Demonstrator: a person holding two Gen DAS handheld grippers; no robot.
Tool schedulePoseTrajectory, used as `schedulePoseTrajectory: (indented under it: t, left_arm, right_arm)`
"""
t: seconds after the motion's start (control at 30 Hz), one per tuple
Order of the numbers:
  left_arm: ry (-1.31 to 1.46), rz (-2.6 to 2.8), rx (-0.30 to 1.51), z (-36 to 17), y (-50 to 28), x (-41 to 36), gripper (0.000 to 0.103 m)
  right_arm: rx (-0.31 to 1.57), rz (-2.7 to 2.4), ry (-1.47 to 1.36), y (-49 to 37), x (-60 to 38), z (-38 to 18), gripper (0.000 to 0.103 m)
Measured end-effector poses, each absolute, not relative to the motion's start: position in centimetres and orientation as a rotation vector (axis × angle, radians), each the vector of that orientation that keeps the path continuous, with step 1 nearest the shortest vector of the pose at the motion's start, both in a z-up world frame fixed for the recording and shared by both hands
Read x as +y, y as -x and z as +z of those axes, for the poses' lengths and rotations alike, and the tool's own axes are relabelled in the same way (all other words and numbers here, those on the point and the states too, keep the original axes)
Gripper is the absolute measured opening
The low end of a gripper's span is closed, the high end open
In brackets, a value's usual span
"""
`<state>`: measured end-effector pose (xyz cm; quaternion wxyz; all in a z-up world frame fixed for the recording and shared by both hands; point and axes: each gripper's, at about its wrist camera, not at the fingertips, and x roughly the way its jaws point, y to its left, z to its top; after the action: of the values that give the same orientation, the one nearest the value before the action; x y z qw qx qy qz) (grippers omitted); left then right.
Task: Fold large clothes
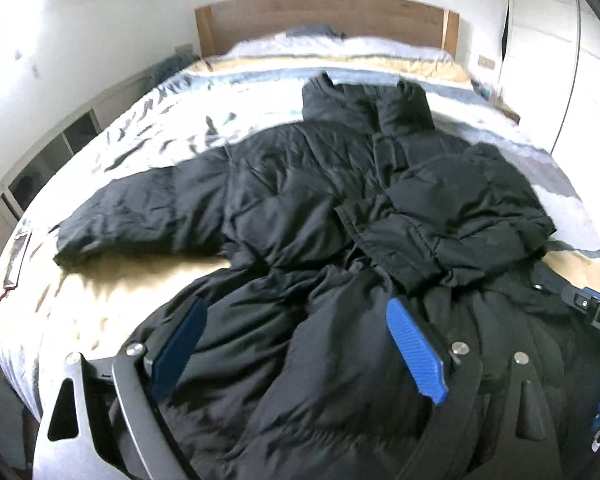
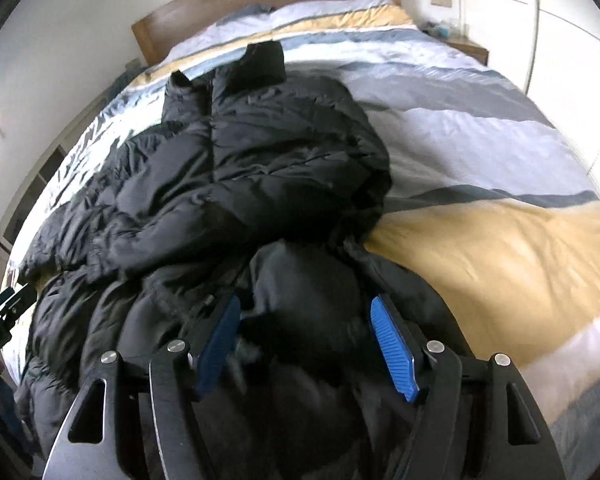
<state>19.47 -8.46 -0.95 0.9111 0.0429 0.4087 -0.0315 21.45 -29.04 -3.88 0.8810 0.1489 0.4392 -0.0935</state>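
A large black puffer jacket (image 1: 300,184) lies front up on the bed, collar toward the headboard. Its left sleeve (image 1: 132,216) stretches out to the left; the right sleeve (image 1: 460,232) is folded in over the body. My left gripper (image 1: 296,316) is open, its blue pads (image 1: 414,348) astride the bunched hem, not clamped. In the right wrist view the jacket (image 2: 236,160) fills the middle. My right gripper (image 2: 304,316) is open over a puffed fold of the hem (image 2: 308,280), jaws wide apart. The right gripper's body shows in the left wrist view (image 1: 596,312).
The bed (image 2: 500,240) has a striped white, grey and yellow cover. A wooden headboard (image 1: 324,16) stands at the far end. White wardrobe doors (image 2: 572,20) rise on the right, a nightstand (image 2: 468,48) beside them. A low shelf unit (image 1: 48,152) runs along the left wall.
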Motion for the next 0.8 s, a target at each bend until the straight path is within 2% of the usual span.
schedulePoseTrajectory:
  t: [0.13, 0.4, 0.8]
  left_arm:
    - [-0.08, -0.073, 0.782, 1.0, -16.7, -6.8, 0.092]
    - [-0.028, -0.092, 0.724, 3.7, -13.2, -3.7, 0.092]
    - [0.045, -0.105, 0.662, 6.0, -10.7, -0.2, 0.092]
  right_arm:
    - [0.877, -0.209, -0.349, -18.4, -28.2, -2.5, 0.071]
    - [0.823, -0.227, -0.406, -13.2, -25.9, -0.6, 0.071]
    - [0.801, -0.268, -0.39, -9.5, -24.9, 0.6, 0.072]
